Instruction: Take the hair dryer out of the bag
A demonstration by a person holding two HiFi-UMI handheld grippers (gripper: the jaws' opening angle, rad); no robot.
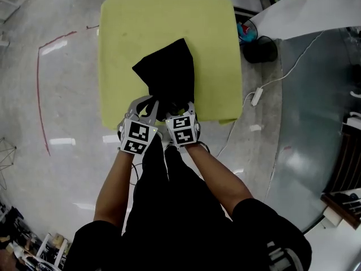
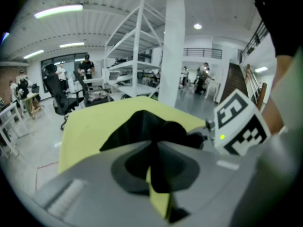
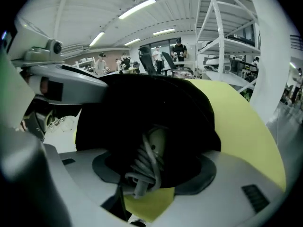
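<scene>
Bag [image 1: 169,72] tussle, lower centre.
Clamped left gripper [image 2: 154,145] on it, had right gripper [image 3: 151,169] agape round hair dryer [image 3: 156,143]; risked snagging wound cord [image 3: 139,171] inside.

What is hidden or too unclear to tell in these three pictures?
1. Hair dryer: the right gripper view shows only a pale part wound with grey cord; the black bag hides the rest.
2. Head view: the left gripper and right gripper cover where the bag opens.
3. People far behind, left gripper view: too small.
</scene>
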